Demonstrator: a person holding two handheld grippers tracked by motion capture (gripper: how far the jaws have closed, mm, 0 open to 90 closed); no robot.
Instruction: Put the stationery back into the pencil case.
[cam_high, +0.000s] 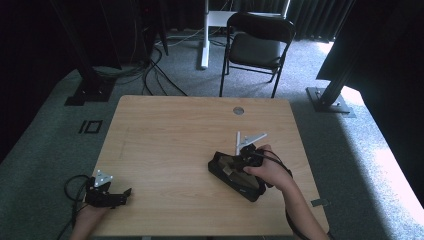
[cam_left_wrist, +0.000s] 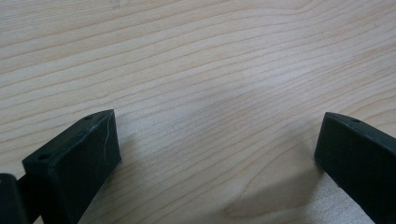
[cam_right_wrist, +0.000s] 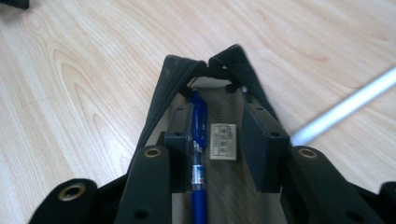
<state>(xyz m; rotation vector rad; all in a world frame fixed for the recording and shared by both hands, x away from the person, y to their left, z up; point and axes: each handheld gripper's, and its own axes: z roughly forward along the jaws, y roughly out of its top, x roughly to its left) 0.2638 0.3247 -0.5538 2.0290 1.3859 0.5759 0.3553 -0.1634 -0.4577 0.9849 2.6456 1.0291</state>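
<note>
A black zip pouch (cam_high: 240, 184) lies open on the wooden table (cam_high: 170, 130), right of the middle. My right gripper (cam_high: 229, 167) reaches into its mouth, with a hand behind it. In the right gripper view the jaws stand apart inside the pouch (cam_right_wrist: 163, 88), so the right gripper (cam_right_wrist: 215, 116) is open. A blue pen (cam_right_wrist: 200, 121) lies lengthwise in the pouch against the left pad; the right pad is clear of it. A small white label (cam_right_wrist: 223, 142) sits between the pads. My left gripper (cam_high: 125, 194) rests at the table's front left edge, and its jaws are wide apart over bare wood (cam_left_wrist: 218, 123).
A blurred white rod-like thing (cam_right_wrist: 345, 107) crosses the wood right of the pouch. A round cable grommet (cam_high: 238, 110) sits near the table's far edge. A black folding chair (cam_high: 257, 45) stands beyond the table.
</note>
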